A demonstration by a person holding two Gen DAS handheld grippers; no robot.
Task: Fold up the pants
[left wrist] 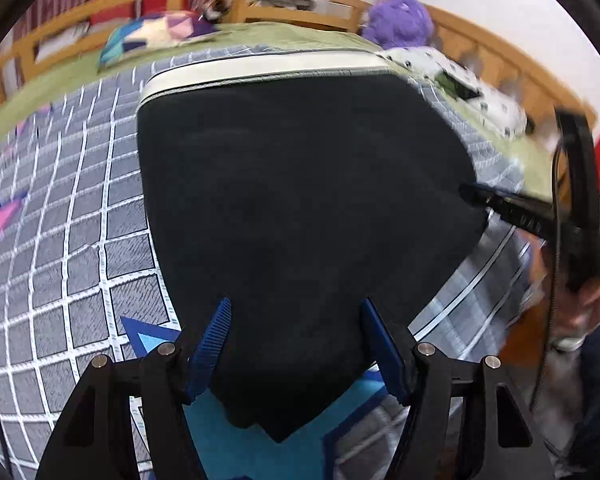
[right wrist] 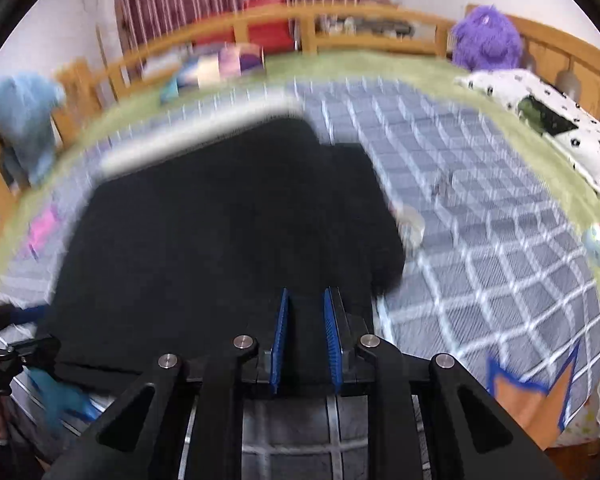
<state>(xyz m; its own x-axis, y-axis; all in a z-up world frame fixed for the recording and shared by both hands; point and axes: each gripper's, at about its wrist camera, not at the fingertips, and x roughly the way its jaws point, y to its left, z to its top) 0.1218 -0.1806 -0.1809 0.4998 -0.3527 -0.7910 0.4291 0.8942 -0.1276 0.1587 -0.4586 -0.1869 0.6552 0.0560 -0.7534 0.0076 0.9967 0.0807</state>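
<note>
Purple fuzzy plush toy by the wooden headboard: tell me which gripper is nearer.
Probably right. The right gripper is on the pants' toy side; the left gripper sits opposite.

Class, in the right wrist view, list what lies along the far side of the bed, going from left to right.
Blue towel → patchwork pillow → red cushion → purple plush toy → spotted white pillow.
</note>
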